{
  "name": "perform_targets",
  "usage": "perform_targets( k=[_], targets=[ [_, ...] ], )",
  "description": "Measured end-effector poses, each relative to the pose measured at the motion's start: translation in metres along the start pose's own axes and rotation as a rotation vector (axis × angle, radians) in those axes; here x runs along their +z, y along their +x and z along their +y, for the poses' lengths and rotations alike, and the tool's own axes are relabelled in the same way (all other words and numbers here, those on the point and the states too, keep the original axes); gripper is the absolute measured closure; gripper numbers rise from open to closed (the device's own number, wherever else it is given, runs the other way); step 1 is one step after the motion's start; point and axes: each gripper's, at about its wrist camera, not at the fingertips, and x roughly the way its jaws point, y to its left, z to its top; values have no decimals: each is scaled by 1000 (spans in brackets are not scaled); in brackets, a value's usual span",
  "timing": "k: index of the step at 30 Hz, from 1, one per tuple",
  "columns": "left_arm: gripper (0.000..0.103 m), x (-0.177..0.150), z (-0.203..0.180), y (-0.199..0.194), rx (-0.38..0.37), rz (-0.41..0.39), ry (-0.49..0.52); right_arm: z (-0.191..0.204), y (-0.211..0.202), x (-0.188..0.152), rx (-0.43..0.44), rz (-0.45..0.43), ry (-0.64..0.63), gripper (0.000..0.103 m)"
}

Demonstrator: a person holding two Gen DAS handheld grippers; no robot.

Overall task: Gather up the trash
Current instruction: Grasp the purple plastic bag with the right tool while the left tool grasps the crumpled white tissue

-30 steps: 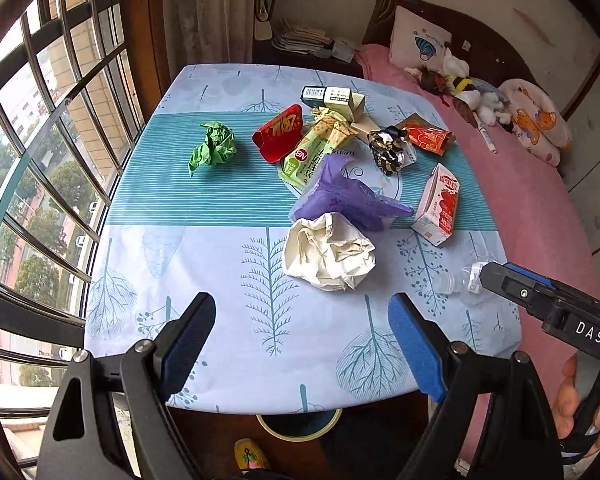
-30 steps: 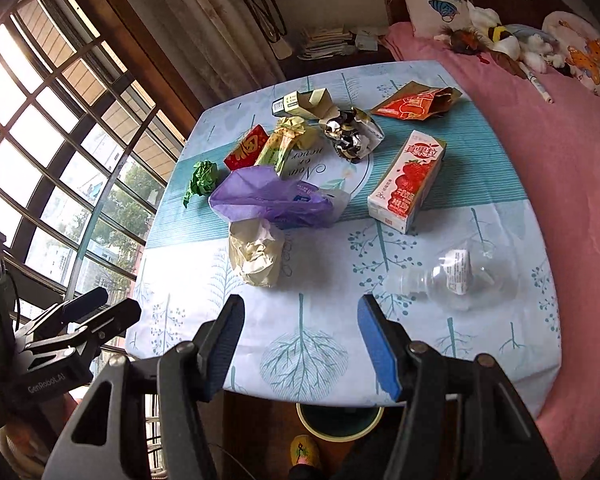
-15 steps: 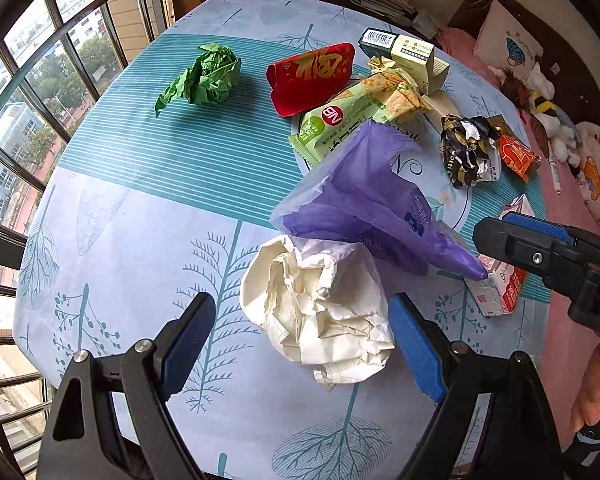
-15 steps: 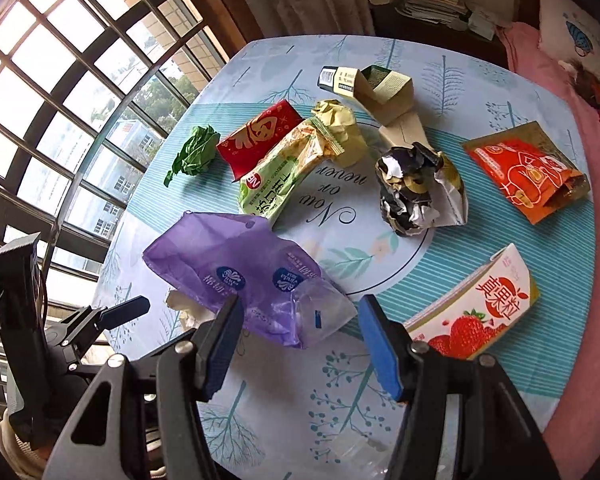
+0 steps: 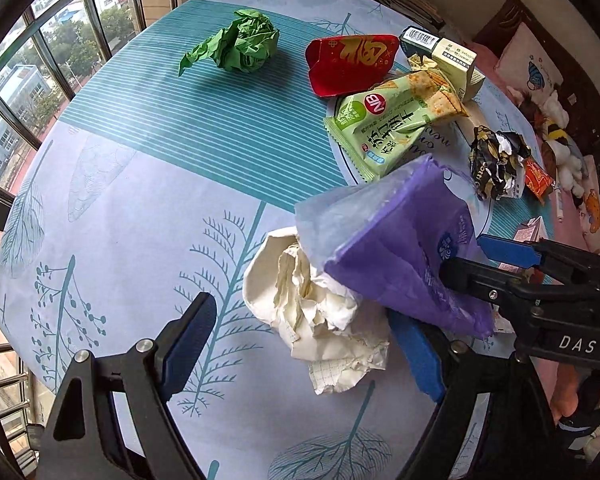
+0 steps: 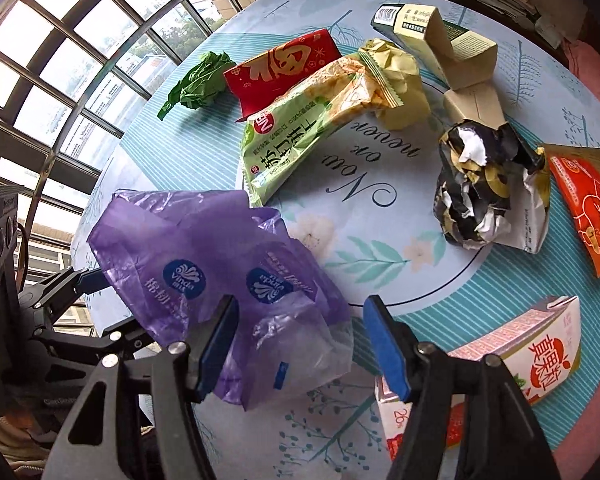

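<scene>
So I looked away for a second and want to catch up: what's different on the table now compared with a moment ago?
Both hand-held grippers came down close to the table. The left one now straddles the crumpled white paper. The right one, its jaws having just opened wider, sits over the purple plastic bag. Neither has gripped anything. The green paper ball, wrappers and cartons lie where they were.

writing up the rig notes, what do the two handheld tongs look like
Both are black, angular frames with silver screws at the pivots and two fingers faced with blue pads. The left tongs show this in their own camera, as do the right tongs. White "DAS" lettering marks the right tool's body in the left camera. No sleeve or cable is clearly visible.
</scene>
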Motion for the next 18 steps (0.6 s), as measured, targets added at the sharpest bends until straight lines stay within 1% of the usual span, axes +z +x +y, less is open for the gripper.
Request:
perform_targets(
  k=[1, 3, 5, 10, 11, 12, 13, 14, 15, 16, 17, 18],
  targets=[
    [20, -1, 3, 0, -6, 1, -4, 2, 2, 0, -3, 5, -9, 38],
    [26, -3, 5, 0, -21, 2, -7, 6, 7, -1, -5, 10, -26, 38],
    [27, -5, 5, 0, -22, -4, -5, 10, 10, -2, -3, 12, -36, 38],
    [34, -14, 8, -1, -42, -5, 1, 16, 19, -6, 5, 35, -34, 38],
    [37, -14, 7, -1, -49, -6, 5, 19, 19, -7, -7, 25, -43, 39],
    [38, -15, 7, -1, -51, -7, 10, 20, 19, -8, -17, 20, -46, 40],
    [38, -15, 5, -3, -49, -10, 13, 21, 19, -8, -11, 18, -44, 44],
    [39, -14, 3, -3, -47, -10, 18, 22, 19, -9, 5, 14, -39, 51],
    [46, -15, 2, -4, -52, -11, 24, 23, 20, -10, 27, 18, -31, 57],
    [50, -15, 0, -4, -62, -11, 32, 26, 20, -12, 31, 19, -33, 62],
    [52, -14, -1, -6, -56, -14, 40, 29, 20, -14, 31, 14, -40, 66],
    [54, -14, -3, -6, -47, -17, 47, 33, 20, -15, 36, 13, -45, 69]
  ],
)
